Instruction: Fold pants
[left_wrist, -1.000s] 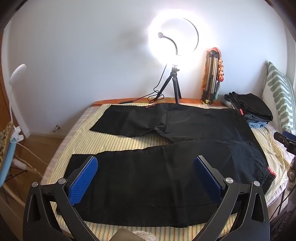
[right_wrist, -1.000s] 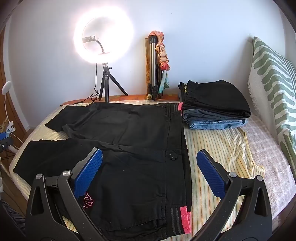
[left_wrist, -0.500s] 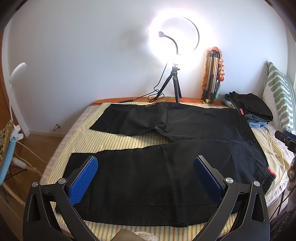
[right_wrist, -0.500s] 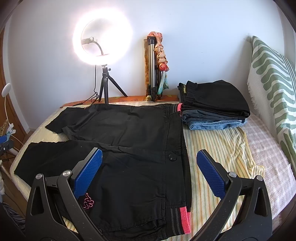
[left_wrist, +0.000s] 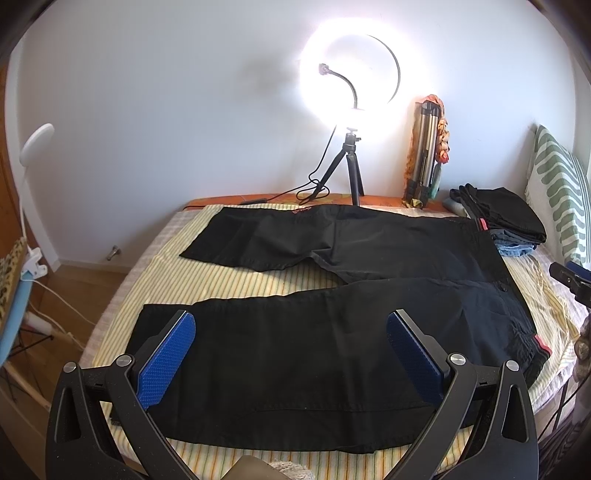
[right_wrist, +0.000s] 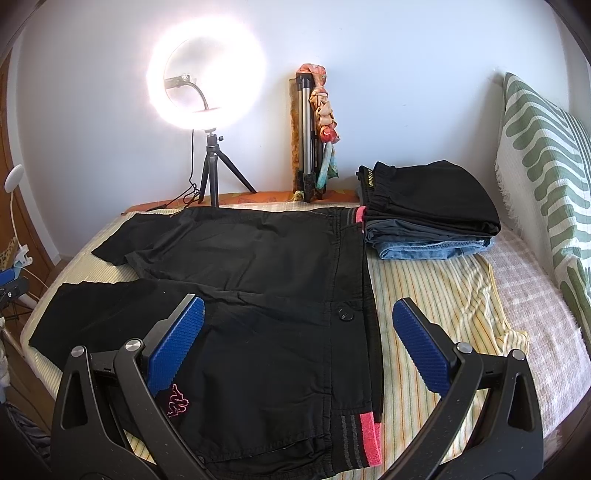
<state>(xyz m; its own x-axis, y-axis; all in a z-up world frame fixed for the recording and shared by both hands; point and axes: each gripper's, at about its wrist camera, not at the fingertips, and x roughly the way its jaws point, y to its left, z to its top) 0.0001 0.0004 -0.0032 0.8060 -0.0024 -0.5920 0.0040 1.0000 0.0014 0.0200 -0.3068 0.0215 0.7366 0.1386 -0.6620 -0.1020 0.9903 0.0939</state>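
Black pants (left_wrist: 332, 332) lie flat and spread on the striped bed, legs pointing left, waistband with a pink patch at the right. In the right wrist view the pants (right_wrist: 258, 277) show the waistband (right_wrist: 354, 280), a button and a pink logo. My left gripper (left_wrist: 291, 339) is open and empty, above the near leg. My right gripper (right_wrist: 299, 328) is open and empty, above the near waist area. The right gripper's tip shows in the left wrist view (left_wrist: 570, 277) at the right edge.
A lit ring light on a tripod (left_wrist: 352, 110) and a folded tripod (left_wrist: 424, 155) stand at the wall. A stack of folded clothes (right_wrist: 428, 210) lies by the waistband. A green patterned pillow (right_wrist: 546, 177) leans at the right. The bed edge (left_wrist: 110, 317) drops off at the left.
Both grippers have drawn back and risen slightly, so the pants sit a little lower and farther in view. Both stay open.
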